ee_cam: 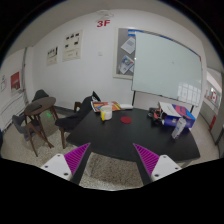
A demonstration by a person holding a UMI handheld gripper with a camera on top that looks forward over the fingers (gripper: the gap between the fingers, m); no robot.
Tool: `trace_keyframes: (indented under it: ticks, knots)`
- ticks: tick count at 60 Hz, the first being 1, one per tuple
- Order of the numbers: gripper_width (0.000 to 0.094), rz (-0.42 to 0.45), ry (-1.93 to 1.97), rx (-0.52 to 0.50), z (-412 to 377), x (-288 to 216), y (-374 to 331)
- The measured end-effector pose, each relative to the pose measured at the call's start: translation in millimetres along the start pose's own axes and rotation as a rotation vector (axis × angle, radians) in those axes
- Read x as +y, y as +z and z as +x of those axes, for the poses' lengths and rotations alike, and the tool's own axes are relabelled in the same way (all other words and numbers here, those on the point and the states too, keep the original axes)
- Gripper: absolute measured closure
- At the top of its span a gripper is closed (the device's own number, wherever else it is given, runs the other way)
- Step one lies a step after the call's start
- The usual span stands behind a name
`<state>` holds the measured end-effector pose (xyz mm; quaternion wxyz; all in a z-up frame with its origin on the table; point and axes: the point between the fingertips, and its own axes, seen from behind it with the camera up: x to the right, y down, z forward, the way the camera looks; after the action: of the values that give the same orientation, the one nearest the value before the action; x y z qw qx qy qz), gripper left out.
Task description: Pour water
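From where I sit, the claw [112, 160] hangs released with nothing in it, its two purple pads [72, 158] spread wide apart and aimed across a dark bench [120, 140] in what looks like a meeting room with a whiteboard [165, 62] on the far wall. The thing I take to matter for pouring is a clear bottle or cup [179, 128] standing upright near the far right end of the bench, well beyond the fingers and off to their right; it is too small here for me to say which it is, or whether it holds water. Next to it sits a clutter of boxes [175, 110], and a small red object [126, 118] lies nearer the middle. A chair [42, 115] stands off the left end. I judge the vessel to be thin plastic: light, smooth, a bit slippery, and likely to buckle if squeezed hard. I would take it around the middle of its body, below any neck, with both pads flat on the sides, and keep it upright until it is over the receiving vessel, which I cannot pick out yet.
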<state>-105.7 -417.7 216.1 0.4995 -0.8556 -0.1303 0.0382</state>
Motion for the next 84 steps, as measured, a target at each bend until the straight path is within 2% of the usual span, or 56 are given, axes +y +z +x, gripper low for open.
trace_keyframes:
  ticks: [8,19,27,33,44,62,66,70,72,74,84]
  knots:
    - [0.0096,-0.057,0.026,0.037,30.1,26.1,4.3]
    - [0.0096,-0.131,0.07,0.114,138.5,82.2,54.0]
    - [0.0094,-0.142,0.087,0.192,232.5,103.1,96.2]
    - [0.0093,-0.123,0.112,0.247,306.1,103.9,135.0]
    - [0.0087,-0.024,0.162,0.296,415.0,75.4,209.2]
    - [0.0102,0.087,0.13,0.297,503.9,33.4,302.3]
    - [0.0139,0.11,0.117,0.281,509.5,26.9,317.3]
    - [0.026,0.126,0.106,0.28,509.9,24.0,325.9]
    - [0.0379,0.138,0.1,0.287,513.6,22.4,329.0]
    - [0.038,0.157,0.107,0.28,512.9,19.2,331.1]
    - [0.0508,0.2,0.115,0.263,510.7,13.2,330.3]
